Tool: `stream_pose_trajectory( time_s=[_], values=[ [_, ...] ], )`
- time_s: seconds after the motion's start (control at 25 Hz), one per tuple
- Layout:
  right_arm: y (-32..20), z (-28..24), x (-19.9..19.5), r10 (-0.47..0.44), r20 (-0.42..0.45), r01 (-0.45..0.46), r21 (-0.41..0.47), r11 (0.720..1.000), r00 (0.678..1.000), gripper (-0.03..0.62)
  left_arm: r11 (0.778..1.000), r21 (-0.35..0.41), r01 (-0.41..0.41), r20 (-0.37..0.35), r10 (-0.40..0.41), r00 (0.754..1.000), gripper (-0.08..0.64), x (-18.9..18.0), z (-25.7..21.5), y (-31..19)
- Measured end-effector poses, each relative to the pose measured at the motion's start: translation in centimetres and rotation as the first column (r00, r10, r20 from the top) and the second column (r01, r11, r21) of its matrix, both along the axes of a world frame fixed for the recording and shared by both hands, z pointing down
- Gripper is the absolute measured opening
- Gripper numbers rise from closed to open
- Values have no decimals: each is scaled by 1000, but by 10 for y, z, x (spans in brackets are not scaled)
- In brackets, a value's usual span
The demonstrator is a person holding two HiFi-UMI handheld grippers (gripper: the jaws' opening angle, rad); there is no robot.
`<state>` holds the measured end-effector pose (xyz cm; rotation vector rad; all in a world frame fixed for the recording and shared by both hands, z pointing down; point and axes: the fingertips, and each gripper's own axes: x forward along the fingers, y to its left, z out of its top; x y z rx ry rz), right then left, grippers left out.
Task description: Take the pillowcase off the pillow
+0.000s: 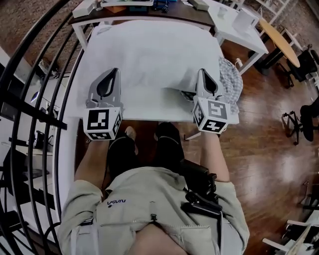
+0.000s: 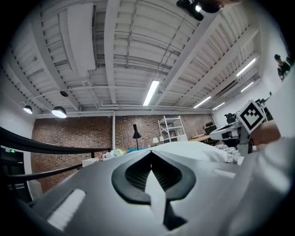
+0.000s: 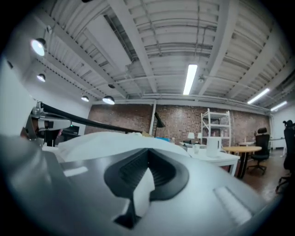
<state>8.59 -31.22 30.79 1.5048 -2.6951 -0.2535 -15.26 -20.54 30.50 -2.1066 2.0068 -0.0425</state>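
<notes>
The left hand-held gripper point(image 1: 112, 74) and right hand-held gripper point(image 1: 204, 77) are each clenched on the near edge of the white pillowcase point(image 1: 149, 60), which lies on the surface point(image 1: 144, 110). The step in hand looks like the first grasp. Next, the fabric probably has to be drawn back off the pillow hidden inside.

The filled pillowcase point(image 1: 154, 55) covers most of the desk point(image 1: 149, 110), and only a narrow strip along the near edge is bare. The left hand-held gripper point(image 1: 112, 74) and right hand-held gripper point(image 1: 203, 74), each clamped on the pillowcase, stand well apart with clear passage between them. On the left, a black railing point(image 1: 35, 74) runs close beside the desk and clearance is tight. On the right, a patterned cloth point(image 1: 230, 82) hangs at the desk corner, with open wooden floor point(image 1: 269, 129) beyond. At the far edge, boxes point(image 1: 119, 6) and a second desk point(image 1: 239, 27) obstruct reach.
</notes>
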Motion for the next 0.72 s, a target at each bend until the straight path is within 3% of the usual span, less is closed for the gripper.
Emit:
stream_pose_trajectory(
  time_s=[0.16, 0.4, 0.72],
  values=[
    [55, -1, 1, -44, 35, 43, 25, 999, 998, 3, 999, 30, 14, -16, -14, 1000, 0, 18, 7, 52],
    [118, 36, 21, -47, 9, 48, -10, 999, 999, 3, 997, -64, 36, -25, -38, 999, 2, 38, 58, 98],
    [130, 69, 51, -13, 41, 17, -99, 995, 999, 2, 991, -129, 25, 2, -25, 1000, 2, 61, 85, 100]
  ],
)
